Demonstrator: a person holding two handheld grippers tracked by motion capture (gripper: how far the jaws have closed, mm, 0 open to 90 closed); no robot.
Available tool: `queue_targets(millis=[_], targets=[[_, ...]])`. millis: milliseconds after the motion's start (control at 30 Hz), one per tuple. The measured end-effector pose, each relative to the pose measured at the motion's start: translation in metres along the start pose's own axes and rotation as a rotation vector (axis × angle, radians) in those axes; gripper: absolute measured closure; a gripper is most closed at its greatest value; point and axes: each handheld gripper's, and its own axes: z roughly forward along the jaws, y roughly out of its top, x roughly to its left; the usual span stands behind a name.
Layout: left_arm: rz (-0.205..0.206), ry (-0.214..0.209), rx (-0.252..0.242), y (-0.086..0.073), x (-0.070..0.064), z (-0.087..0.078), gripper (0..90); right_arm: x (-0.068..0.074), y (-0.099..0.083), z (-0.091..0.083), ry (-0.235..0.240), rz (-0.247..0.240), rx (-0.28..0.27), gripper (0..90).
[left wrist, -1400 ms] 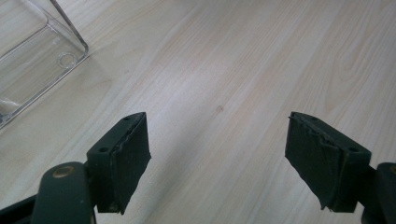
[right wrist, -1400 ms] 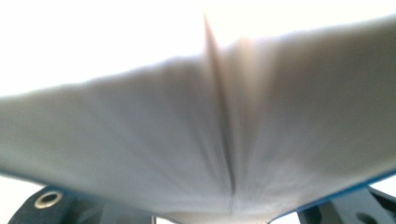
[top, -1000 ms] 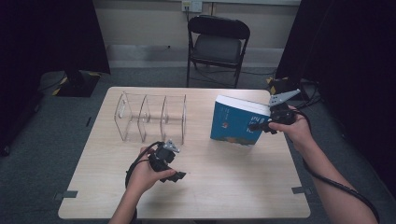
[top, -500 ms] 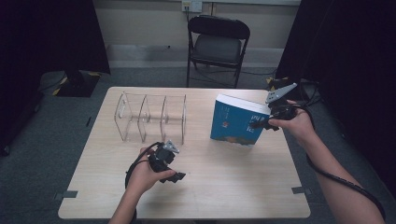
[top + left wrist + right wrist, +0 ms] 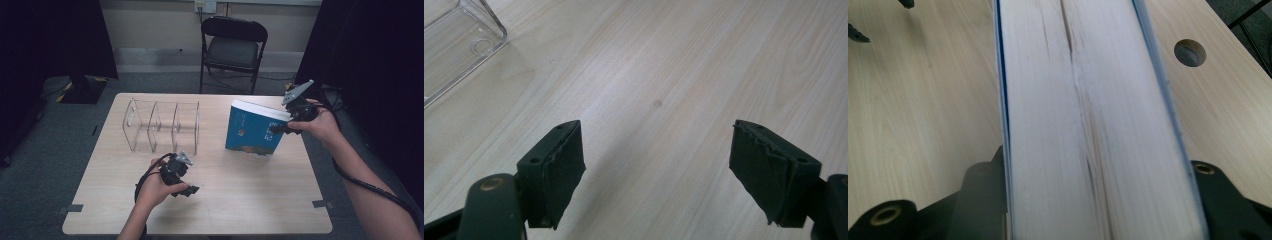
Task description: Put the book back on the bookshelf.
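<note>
Near us the left claw (image 5: pixel 192 189) sits low over bare worktop (image 5: pixel 250 200), jaws spread wide, nothing between. Farther right, the right claw (image 5: pixel 276 128) pinches the blue book (image 5: pixel 252 131), standing upright on the worktop. Clear acrylic divider rack (image 5: pixel 162 125) stands farther left.

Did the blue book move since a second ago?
Yes, a little. The blue book in the right gripper has tipped more upright, its top edge nearer the table's far edge. The clear rack stayed put.
</note>
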Motion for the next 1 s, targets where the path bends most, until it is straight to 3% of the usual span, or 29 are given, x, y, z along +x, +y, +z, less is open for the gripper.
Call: queue_targets(millis=[167, 400, 467, 633, 800, 933, 1000], targets=[[-0.002, 0.001, 0.006, 0.0, -0.001, 0.001, 21.5, 0.0, 0.006, -0.002, 0.0, -0.014, 0.032, 49.9], [0.005, 0.0, 0.009, 0.0, -0.001, 0.003, 21.5, 0.001, 0.016, -0.003, -0.008, 0.006, 0.095, 47.2], [0.002, -0.001, 0.013, 0.0, -0.001, 0.003, 21.5, 0.002, 0.021, -0.002, -0.017, -0.015, 0.124, 46.1], [0.011, -0.014, 0.016, 0.0, -0.003, 0.005, 21.4, 0.003, 0.03, 0.001, -0.014, -0.049, 0.129, 44.2], [-0.001, -0.015, 0.007, 0.001, -0.005, 0.007, 21.4, 0.002, 0.035, 0.005, -0.005, -0.024, 0.154, 48.2], [0.014, -0.015, 0.019, 0.0, -0.003, 0.006, 21.4, 0.002, 0.038, 0.009, -0.002, 0.021, 0.186, 47.5], [0.009, -0.018, 0.013, 0.0, -0.003, 0.005, 21.4, 0.004, 0.04, 0.012, -0.019, 0.01, 0.189, 44.5]])
